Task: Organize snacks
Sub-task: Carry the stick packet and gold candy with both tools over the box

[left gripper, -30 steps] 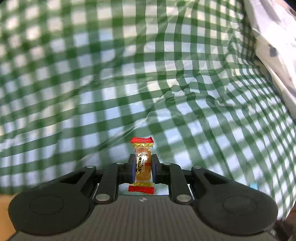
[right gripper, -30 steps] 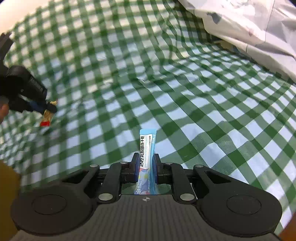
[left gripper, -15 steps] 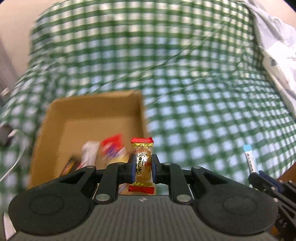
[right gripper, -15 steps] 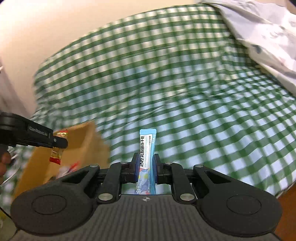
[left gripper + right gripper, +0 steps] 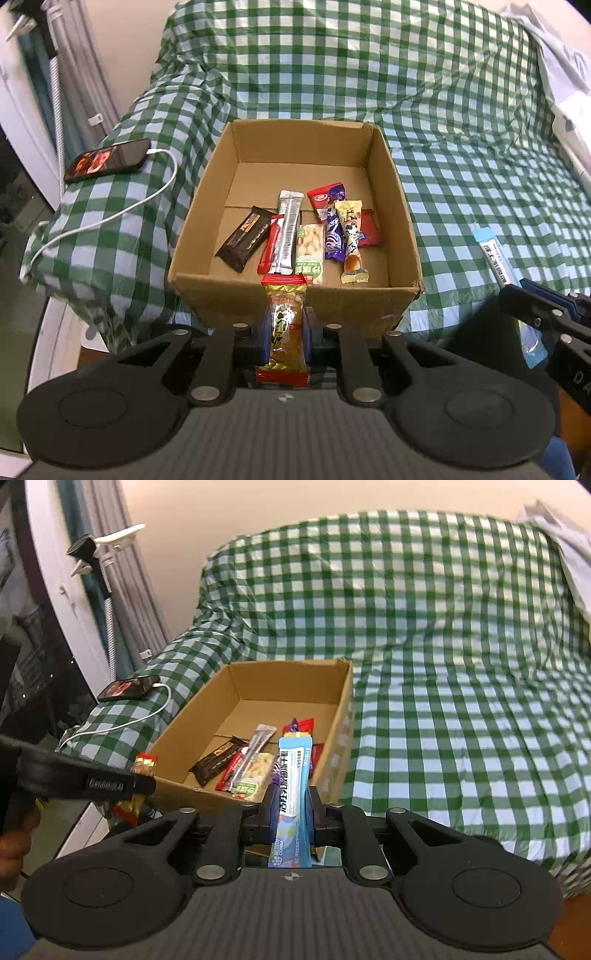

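Both hands carry a snack toward the same container. The left hand-held gripper (image 5: pixel 286 338) is clamped on a gold-and-red wrapped snack (image 5: pixel 284 325), held upright by its middle so both crimped ends stay free — a grip that should let it drop cleanly once the jaws part. The right hand-held gripper (image 5: pixel 291 812) is clamped on a light blue stick packet (image 5: pixel 293 794), also upright and pinched low on its length, with the upper half standing clear of the pads.

The cardboard box (image 5: pixel 400 206) sits open-topped on the bed (image 5: pixel 461 166), which is covered in green checked cloth, the flaps out of the way so items can go in from above. Inside, several snacks already lie flat in a rough row near the front wall: a dark bar (image 5: pixel 245 242), a silver stick (image 5: pixel 288 230), a green-labelled nut pack (image 5: pixel 310 258), a purple packet (image 5: pixel 334 232) and a yellow-ended one (image 5: pixel 352 243). The rear half of the floor is bare, so room remains.

Both held items are short of the front rim, not yet over the opening. Judgement: the transport step is near its end; release follows once each packet clears the wall.

A phone (image 5: pixel 109 160) on a white charging cable (image 5: pixel 110 218) lies on the pillow left of the box — well apart from the work.
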`<state>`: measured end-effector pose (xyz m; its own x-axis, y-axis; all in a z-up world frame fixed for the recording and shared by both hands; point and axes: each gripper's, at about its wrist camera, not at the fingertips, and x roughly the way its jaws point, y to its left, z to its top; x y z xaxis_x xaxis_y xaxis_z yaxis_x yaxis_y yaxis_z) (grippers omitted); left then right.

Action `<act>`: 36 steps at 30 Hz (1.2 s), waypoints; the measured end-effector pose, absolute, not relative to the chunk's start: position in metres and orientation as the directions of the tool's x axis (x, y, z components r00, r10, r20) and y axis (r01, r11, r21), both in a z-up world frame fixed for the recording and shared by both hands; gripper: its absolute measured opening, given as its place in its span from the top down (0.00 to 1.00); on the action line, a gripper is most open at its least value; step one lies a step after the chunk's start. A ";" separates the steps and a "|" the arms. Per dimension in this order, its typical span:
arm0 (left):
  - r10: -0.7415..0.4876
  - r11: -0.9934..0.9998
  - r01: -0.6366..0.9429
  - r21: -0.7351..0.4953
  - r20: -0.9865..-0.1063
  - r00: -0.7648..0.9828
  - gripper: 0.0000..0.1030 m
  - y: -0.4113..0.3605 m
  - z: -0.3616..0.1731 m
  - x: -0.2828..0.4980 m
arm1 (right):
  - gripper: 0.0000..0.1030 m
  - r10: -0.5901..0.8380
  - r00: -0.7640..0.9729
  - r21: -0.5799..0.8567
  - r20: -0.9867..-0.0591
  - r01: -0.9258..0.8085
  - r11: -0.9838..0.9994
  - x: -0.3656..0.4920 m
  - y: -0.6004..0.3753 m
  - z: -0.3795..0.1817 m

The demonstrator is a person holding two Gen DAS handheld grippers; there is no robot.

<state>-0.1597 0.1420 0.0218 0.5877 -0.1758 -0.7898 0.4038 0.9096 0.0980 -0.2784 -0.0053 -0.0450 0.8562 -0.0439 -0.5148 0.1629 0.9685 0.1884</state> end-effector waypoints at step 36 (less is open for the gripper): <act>-0.200 0.909 0.413 0.051 -0.817 0.541 0.82 0.146 0.005 -0.126 | 0.85 -0.092 0.809 0.086 -0.581 0.173 0.981 -0.245 0.005 -0.051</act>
<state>-0.1265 0.1465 0.0047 0.5413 -0.2001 -0.8166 0.4126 0.9095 0.0507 -0.2454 0.0048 -0.0515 0.8088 -0.0919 -0.5809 0.1732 0.9811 0.0859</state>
